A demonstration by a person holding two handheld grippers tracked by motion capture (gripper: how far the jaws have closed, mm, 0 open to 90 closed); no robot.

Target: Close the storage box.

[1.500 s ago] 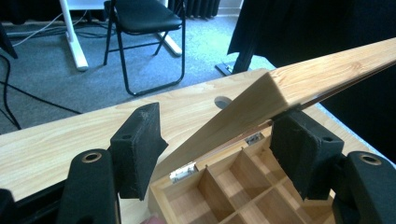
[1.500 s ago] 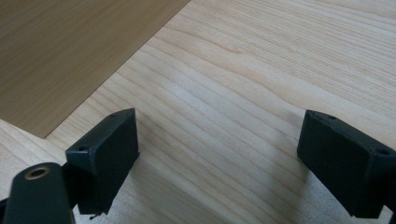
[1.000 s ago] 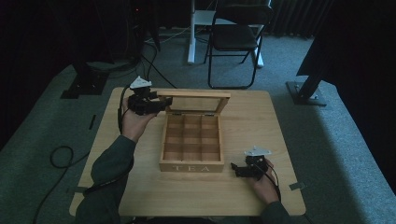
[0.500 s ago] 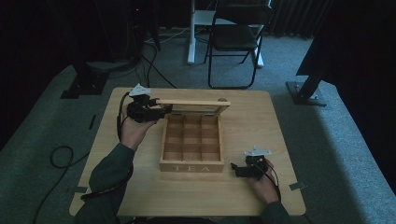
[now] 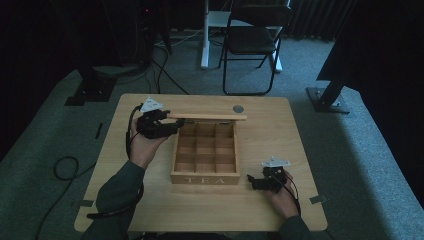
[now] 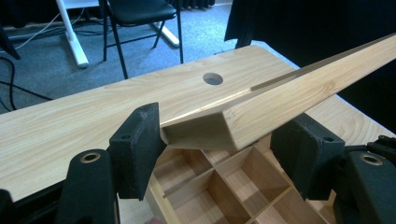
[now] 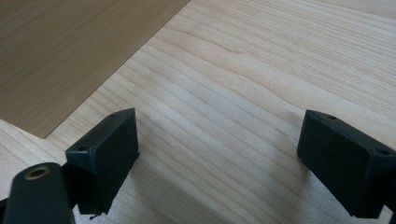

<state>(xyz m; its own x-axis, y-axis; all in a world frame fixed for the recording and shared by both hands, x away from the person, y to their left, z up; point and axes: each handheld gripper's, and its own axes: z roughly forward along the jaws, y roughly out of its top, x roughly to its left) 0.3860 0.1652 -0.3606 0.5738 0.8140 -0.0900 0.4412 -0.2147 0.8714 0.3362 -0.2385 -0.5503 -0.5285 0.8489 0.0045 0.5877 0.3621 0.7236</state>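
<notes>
A wooden box marked TEA (image 5: 205,179) with empty square compartments (image 6: 224,186) sits mid-table. Its hinged lid (image 5: 207,117) is raised, free edge about level above the back of the box. My left gripper (image 5: 172,125) is at the lid's left corner. In the left gripper view the jaws of that gripper (image 6: 219,154) stand on either side of the lid (image 6: 289,93), closed in on its corner. My right gripper (image 5: 252,181) rests open on the table just right of the box's front. Bare wood lies between the jaws of the right gripper (image 7: 219,154), with the box's wall (image 7: 70,46) at upper left.
The light wooden table (image 5: 280,140) has a round hole (image 5: 238,108) behind the box, also visible past the lid as a hole (image 6: 213,78). A black folding chair (image 5: 250,40) stands on the carpet beyond the far edge. Cables lie on the floor at left.
The lid has swung forward and down over the box, from leaning back to roughly level, with my left gripper moving down and toward the box. The right gripper has stayed put.
</notes>
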